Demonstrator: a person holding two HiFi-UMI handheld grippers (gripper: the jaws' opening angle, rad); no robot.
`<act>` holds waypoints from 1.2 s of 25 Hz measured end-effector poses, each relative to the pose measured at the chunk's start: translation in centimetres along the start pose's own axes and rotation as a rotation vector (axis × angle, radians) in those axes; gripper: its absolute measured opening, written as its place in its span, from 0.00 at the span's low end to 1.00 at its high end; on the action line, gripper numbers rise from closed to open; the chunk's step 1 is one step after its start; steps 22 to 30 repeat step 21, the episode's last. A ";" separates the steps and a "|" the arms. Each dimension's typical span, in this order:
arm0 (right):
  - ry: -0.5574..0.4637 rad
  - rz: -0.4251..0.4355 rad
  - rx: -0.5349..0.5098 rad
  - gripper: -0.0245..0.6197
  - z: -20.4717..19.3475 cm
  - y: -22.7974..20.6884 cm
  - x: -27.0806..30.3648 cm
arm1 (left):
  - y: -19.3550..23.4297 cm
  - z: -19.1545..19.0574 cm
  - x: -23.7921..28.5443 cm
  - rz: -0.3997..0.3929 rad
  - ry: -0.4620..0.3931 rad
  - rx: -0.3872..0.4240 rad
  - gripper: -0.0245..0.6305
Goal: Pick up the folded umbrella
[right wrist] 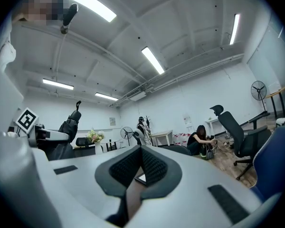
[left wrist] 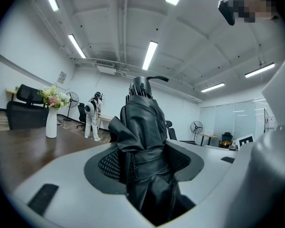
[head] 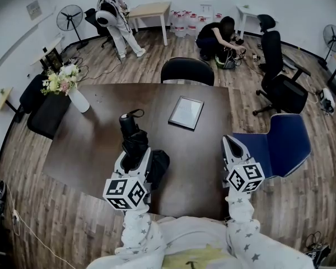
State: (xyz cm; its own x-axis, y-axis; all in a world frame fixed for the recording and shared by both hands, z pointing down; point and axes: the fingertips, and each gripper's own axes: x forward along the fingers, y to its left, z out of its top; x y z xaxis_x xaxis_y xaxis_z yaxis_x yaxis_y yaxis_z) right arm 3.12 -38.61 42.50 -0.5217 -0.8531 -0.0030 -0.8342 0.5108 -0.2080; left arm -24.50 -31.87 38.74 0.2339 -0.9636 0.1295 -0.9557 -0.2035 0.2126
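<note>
Progress, head view: holds folded umbrella (head: 133,139) upright in left gripper (head: 135,154), apparently lifted off table (head: 95,144). Left gripper view: squeezes fabric between both pads. Right gripper view: shows right gripper (right wrist: 141,167) closed, empty, umbrella leftward. Looks essentially done.

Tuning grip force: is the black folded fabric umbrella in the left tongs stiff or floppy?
Probably stiff-cored: the black folded fabric umbrella juts straight from the left tongs. Its loose folds bulge at the grip, so maybe slippery.

White star-print sleeves (head: 138,230) (grey stars)
</note>
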 end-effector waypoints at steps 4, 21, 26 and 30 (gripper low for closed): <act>-0.003 0.005 -0.006 0.07 0.2 -0.2 -0.1 | -0.2 -0.1 0.0 0.003 0.003 -0.001 0.42; 0.000 0.005 -0.027 0.07 0.1 0.3 0.1 | 0.7 -0.5 0.4 0.017 0.032 0.012 0.42; 0.000 0.005 -0.027 0.07 0.1 0.3 0.1 | 0.7 -0.5 0.4 0.017 0.032 0.012 0.42; 0.000 0.005 -0.027 0.07 0.1 0.3 0.1 | 0.7 -0.5 0.4 0.017 0.032 0.012 0.42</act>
